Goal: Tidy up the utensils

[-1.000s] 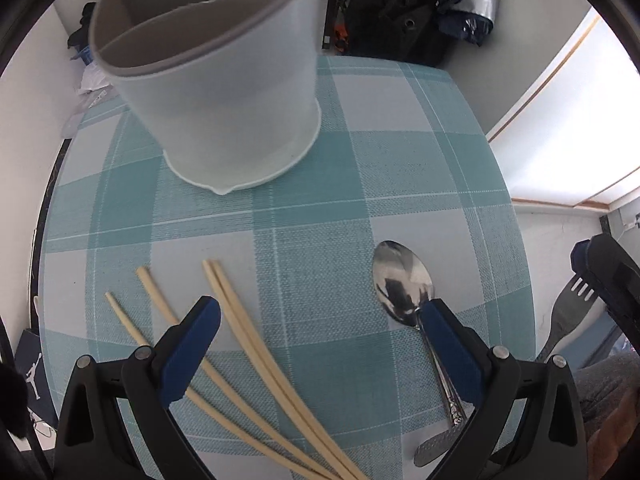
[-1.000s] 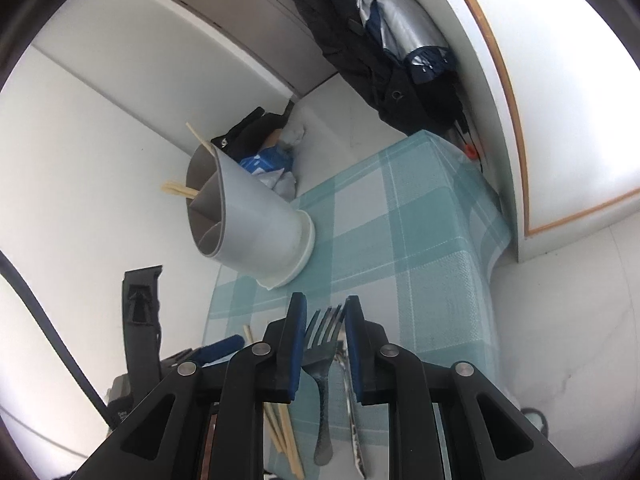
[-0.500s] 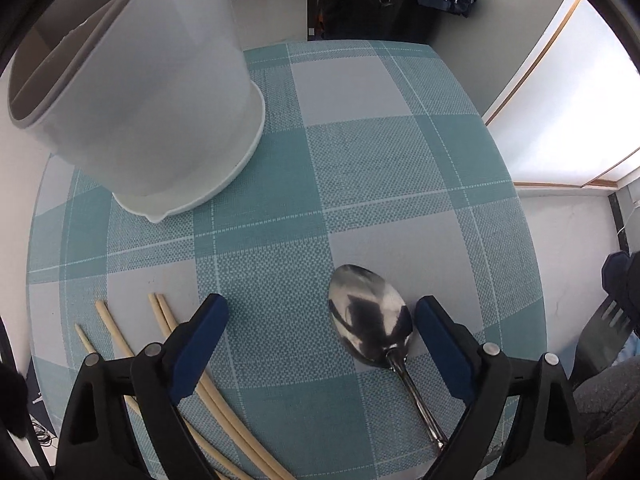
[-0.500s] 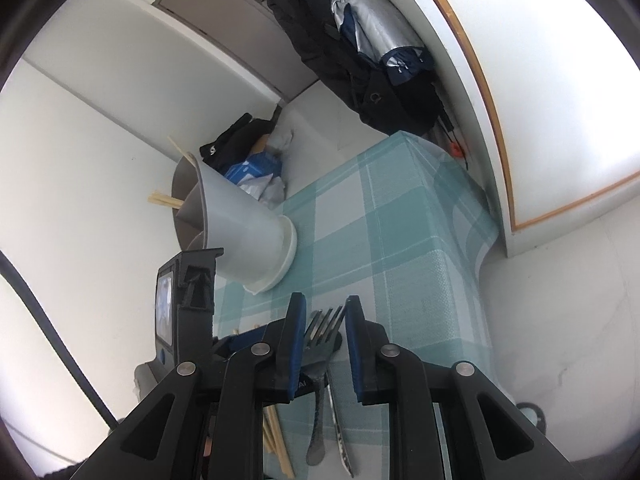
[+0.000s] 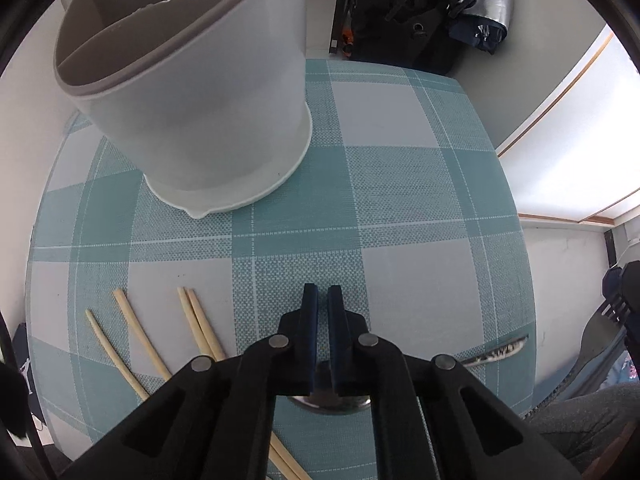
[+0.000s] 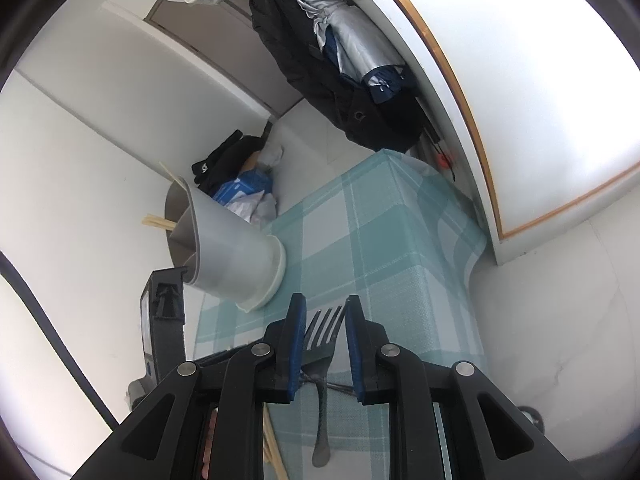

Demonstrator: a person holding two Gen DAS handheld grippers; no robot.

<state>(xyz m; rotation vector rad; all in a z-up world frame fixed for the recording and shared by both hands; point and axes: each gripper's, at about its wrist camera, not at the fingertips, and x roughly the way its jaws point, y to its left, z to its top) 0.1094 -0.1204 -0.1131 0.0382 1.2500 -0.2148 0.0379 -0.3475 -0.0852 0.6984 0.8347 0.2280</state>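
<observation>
My left gripper (image 5: 322, 294) is shut above the checked tablecloth (image 5: 400, 184), and I see nothing in the thin slit between its pads. The spoon's bowl (image 5: 328, 402) shows under the finger bases, with its patterned handle (image 5: 498, 350) pointing right. Several loose chopsticks (image 5: 138, 338) lie to the left. The grey-white divided holder (image 5: 208, 100) stands beyond them. My right gripper (image 6: 324, 312) is shut on a fork (image 6: 322, 340), tines forward and handle hanging down. That fork (image 5: 600, 332) also shows at the right edge of the left wrist view. The holder (image 6: 232, 256) has chopsticks (image 6: 158, 222) in it.
The tablecloth's right edge (image 6: 452, 264) drops off beside a white wall. Dark jackets (image 6: 320, 60) and a silver cover hang beyond the far end. Bags (image 6: 240, 184) sit on the floor behind the holder. A grey trouser leg (image 5: 592, 420) is at the lower right.
The left gripper's jaws have gone from wide open to shut. The spoon, which lay between them, has slid back under the gripper and its handle has swung right. The right gripper still holds the fork.
</observation>
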